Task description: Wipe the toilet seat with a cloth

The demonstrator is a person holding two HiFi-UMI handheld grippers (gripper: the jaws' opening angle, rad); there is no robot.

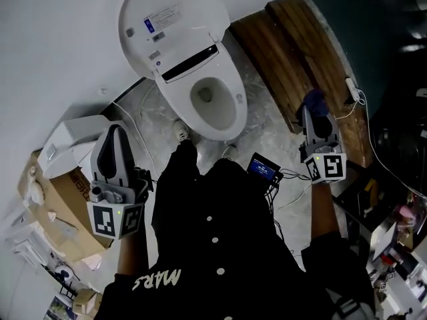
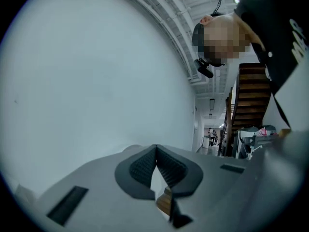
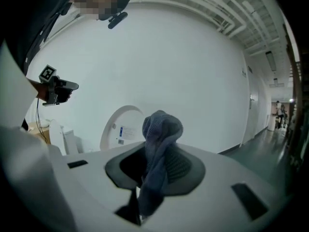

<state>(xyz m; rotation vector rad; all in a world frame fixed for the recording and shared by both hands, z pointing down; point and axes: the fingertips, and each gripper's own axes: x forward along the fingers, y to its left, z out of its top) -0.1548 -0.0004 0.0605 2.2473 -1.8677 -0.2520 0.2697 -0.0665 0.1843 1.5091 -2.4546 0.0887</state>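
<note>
The white toilet stands at the top middle of the head view, its lid point(image 1: 163, 19) raised and its seat point(image 1: 230, 102) down around the bowl. My right gripper point(image 1: 312, 109) is held to the right of the toilet, apart from it, and is shut on a blue-grey cloth point(image 1: 313, 100). In the right gripper view the cloth point(image 3: 162, 127) bunches up above the jaws of that gripper point(image 3: 155, 153), and the lid point(image 3: 123, 127) shows behind. My left gripper point(image 1: 117, 131) hangs left of the toilet. Its jaws point(image 2: 155, 149) are shut with nothing between them.
Wooden planks point(image 1: 280, 52) lie right of the toilet. A white box point(image 1: 67, 139) and a cardboard box point(image 1: 60, 199) sit at the left. A dark device with a blue screen point(image 1: 263, 167) and cables lie on the floor by the person's feet. A staircase point(image 2: 248, 95) rises behind.
</note>
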